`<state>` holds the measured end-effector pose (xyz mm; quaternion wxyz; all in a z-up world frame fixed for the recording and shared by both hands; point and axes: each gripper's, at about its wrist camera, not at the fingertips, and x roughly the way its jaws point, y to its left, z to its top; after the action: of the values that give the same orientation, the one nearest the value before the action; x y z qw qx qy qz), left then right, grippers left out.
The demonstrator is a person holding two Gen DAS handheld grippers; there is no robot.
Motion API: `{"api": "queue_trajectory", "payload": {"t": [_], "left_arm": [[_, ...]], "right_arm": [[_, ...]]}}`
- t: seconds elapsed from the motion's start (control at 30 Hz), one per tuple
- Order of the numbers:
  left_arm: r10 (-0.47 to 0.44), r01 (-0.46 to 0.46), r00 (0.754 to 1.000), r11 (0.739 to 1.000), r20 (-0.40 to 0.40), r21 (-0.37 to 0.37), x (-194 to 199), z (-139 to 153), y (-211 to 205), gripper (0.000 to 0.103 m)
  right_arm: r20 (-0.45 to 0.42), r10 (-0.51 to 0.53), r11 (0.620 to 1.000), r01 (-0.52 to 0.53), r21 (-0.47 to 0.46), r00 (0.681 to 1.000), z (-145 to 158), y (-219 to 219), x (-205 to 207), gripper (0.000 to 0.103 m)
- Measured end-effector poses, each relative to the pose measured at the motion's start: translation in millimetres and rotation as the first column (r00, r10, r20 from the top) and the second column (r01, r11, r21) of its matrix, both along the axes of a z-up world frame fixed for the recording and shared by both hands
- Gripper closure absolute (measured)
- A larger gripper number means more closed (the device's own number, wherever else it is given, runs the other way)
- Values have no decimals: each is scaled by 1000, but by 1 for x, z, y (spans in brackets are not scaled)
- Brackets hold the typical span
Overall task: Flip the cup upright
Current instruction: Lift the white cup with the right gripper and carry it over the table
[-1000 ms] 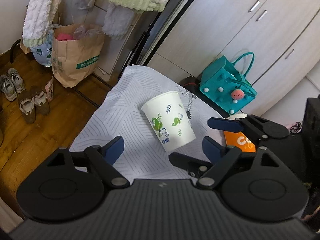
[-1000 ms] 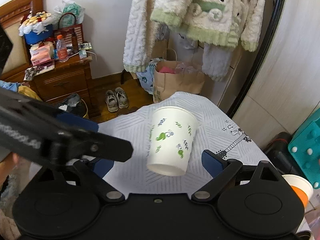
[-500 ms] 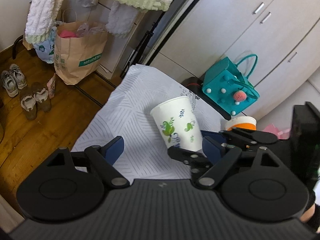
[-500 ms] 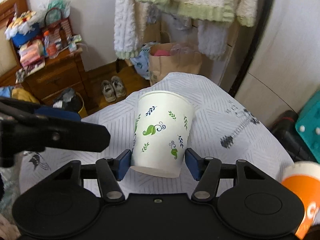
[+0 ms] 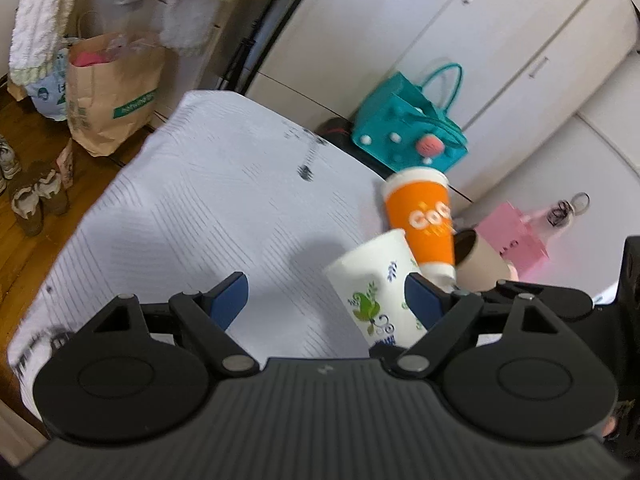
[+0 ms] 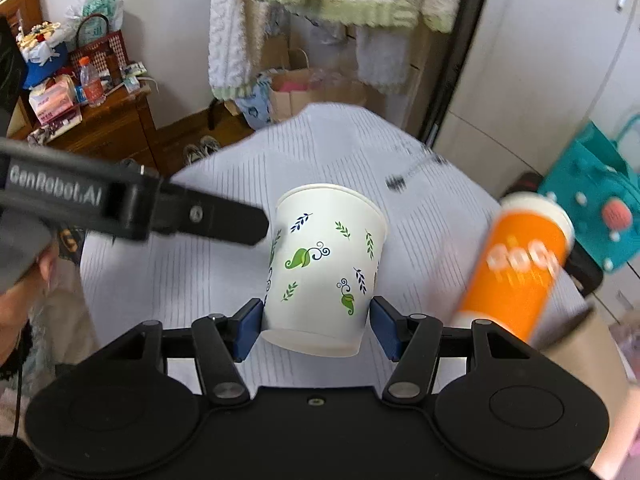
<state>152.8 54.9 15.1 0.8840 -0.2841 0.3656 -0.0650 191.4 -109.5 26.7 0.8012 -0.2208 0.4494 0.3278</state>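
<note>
A white paper cup with green leaf prints (image 6: 324, 268) is held in my right gripper (image 6: 316, 326), whose blue pads press on both sides near its base. The rim points up and away from the camera. In the left wrist view the same cup (image 5: 376, 292) shows at lower right, beside the left gripper's right finger. My left gripper (image 5: 326, 300) is open and empty over the white striped tablecloth (image 5: 208, 208). Its black finger also crosses the right wrist view (image 6: 208, 216), left of the cup.
An orange cup (image 5: 420, 216) and a brown cardboard tube (image 5: 480, 258) stand at the table's right edge. A teal bag (image 5: 408, 132), a pink item (image 5: 516, 232) and a paper bag (image 5: 108, 96) sit on the floor around the table. A wooden dresser (image 6: 100, 124) stands to the left.
My right gripper, shut on the cup, has carried it toward the table's right side, near the orange cup. The left gripper stayed open and the view swung right.
</note>
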Motion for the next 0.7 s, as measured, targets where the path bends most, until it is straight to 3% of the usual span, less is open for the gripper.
{"api": "queue_trajectory", "payload": {"t": [0.27, 0.53, 0.7], "left_arm": [[-110, 110, 994, 993, -11, 38, -33, 12, -43, 18], [-241, 242, 969, 970, -48, 24, -55, 18, -87, 18], [-308, 309, 948, 951, -80, -1, -58, 14, -109, 18]], "right_arm": [[-37, -131, 991, 131, -9, 991, -4, -54, -37, 39], [-114, -238, 969, 244, 42, 965, -10, -96, -50, 39], [-115, -270, 959, 278, 63, 956, -16, -111, -63, 39]]}}
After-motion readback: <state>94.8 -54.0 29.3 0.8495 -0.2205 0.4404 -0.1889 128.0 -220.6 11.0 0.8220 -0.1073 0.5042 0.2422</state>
